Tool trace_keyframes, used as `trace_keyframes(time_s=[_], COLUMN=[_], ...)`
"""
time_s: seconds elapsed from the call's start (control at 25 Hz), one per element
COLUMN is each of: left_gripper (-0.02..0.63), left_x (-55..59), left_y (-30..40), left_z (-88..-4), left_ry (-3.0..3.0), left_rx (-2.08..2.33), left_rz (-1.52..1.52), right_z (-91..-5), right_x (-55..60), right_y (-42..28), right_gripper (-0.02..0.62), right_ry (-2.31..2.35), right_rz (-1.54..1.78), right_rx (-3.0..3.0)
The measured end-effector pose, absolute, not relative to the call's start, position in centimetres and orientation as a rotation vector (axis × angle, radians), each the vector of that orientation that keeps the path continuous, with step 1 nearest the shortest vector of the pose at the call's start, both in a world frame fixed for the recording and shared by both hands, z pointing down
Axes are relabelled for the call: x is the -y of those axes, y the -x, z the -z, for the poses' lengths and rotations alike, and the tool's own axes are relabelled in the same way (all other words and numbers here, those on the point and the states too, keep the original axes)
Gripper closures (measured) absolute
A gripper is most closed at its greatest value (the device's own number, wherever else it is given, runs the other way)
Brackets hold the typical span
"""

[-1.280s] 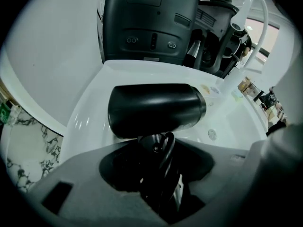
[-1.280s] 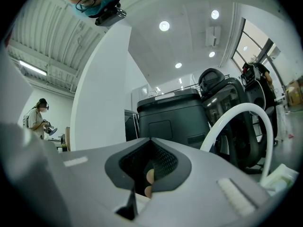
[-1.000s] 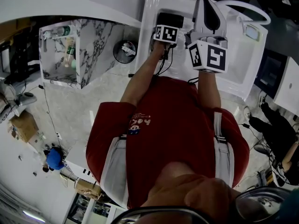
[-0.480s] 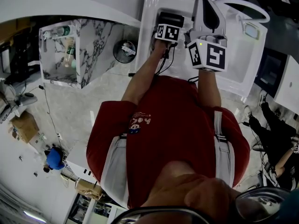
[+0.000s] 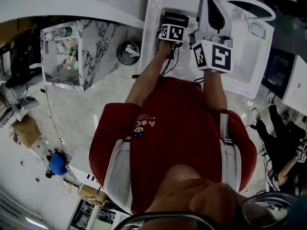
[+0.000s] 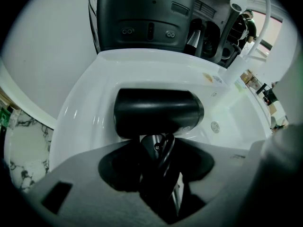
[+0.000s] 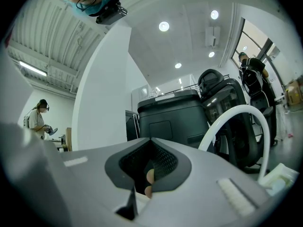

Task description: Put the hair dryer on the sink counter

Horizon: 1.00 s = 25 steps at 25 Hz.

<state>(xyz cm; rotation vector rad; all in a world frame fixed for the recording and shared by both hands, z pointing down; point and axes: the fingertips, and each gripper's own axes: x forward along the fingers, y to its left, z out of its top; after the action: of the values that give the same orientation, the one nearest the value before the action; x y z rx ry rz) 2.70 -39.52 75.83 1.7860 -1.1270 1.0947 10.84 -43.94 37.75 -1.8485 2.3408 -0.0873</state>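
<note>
The black hair dryer (image 6: 158, 112) hangs barrel-sideways over the white sink basin (image 6: 85, 108). Its handle and cord run down between the jaws of my left gripper (image 6: 154, 148), which is shut on the handle. In the head view the left gripper (image 5: 171, 32) is over the sink's left part, with the hair dryer (image 5: 175, 19) just beyond its marker cube. My right gripper (image 5: 211, 8) is held beside it to the right, over the sink. In its own view the right gripper (image 7: 149, 143) points upward into the room, its jaws shut with nothing between them.
A white curved hose (image 7: 236, 122) rises at the sink's right side. A large black unit (image 6: 142, 18) stands behind the basin. A marble-topped cabinet (image 5: 91, 51) and a round bin (image 5: 128, 52) are on the floor to the left. A person (image 7: 38, 119) stands far off.
The left gripper with the hair dryer has edged slightly farther over the sink. The right gripper has barely moved.
</note>
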Motion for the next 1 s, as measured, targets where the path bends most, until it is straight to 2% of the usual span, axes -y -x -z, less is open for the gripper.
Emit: trace_keyframes(time_s=[0.4,1.0], left_gripper=[0.351,0.348], left_x=[39.2,40.0], left_y=[-2.7,-2.1], left_z=[-75.3,-70.5], left_ry=[-1.773,-1.839], left_rx=[1.103,1.157], left_rz=[-1.022,-0.868], right_z=[-37.4,-36.6], right_x=[43.2,42.0], right_y=[-10.9,-10.8], right_gripper=[0.594,0.592], right_ry=[1.842,1.849], right_rz=[0.091,0.054], right_rx=[-2.318,-2.339])
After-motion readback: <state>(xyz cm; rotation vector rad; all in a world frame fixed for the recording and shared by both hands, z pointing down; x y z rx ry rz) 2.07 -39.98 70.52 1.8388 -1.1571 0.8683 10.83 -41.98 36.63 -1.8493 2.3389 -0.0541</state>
